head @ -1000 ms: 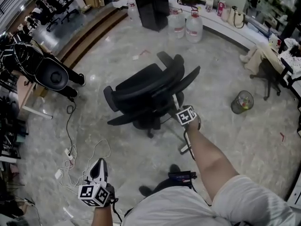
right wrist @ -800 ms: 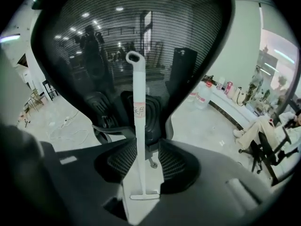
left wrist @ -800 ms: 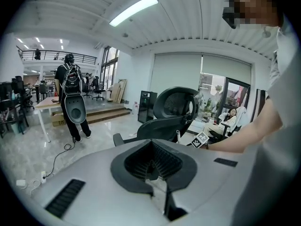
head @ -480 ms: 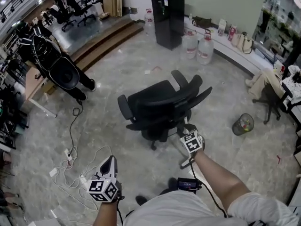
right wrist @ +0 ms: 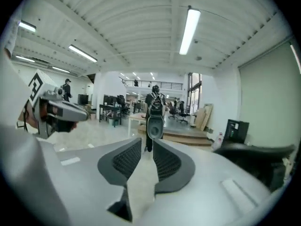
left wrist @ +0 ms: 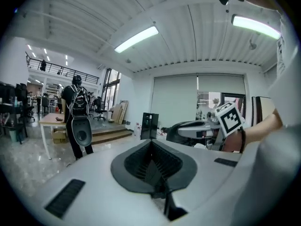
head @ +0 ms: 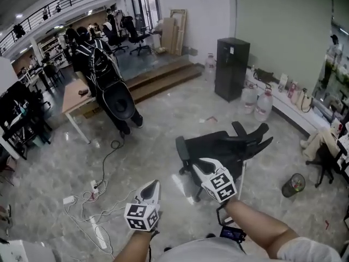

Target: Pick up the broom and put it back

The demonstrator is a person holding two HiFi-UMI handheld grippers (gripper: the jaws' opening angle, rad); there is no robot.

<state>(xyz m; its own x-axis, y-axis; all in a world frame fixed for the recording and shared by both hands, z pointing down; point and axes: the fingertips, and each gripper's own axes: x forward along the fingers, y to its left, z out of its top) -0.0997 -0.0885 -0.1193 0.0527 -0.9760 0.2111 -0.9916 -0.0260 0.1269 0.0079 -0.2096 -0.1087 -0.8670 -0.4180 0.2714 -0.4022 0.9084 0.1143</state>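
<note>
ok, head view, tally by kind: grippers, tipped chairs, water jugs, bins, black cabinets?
Grippers: 2 (left gripper, right gripper)
Tipped chair: 1
Jugs: 3
Bin: 1
Cabinet: 1
Total: 8

My left gripper [head: 154, 186] held out low in front, nearly level, jaws closed together on nothing, my right gripper [head: 197, 166] just beside it, jaws just been closing, a narrow empty gap between them, bare right forearm [head: 256, 225] stretched forward
</note>
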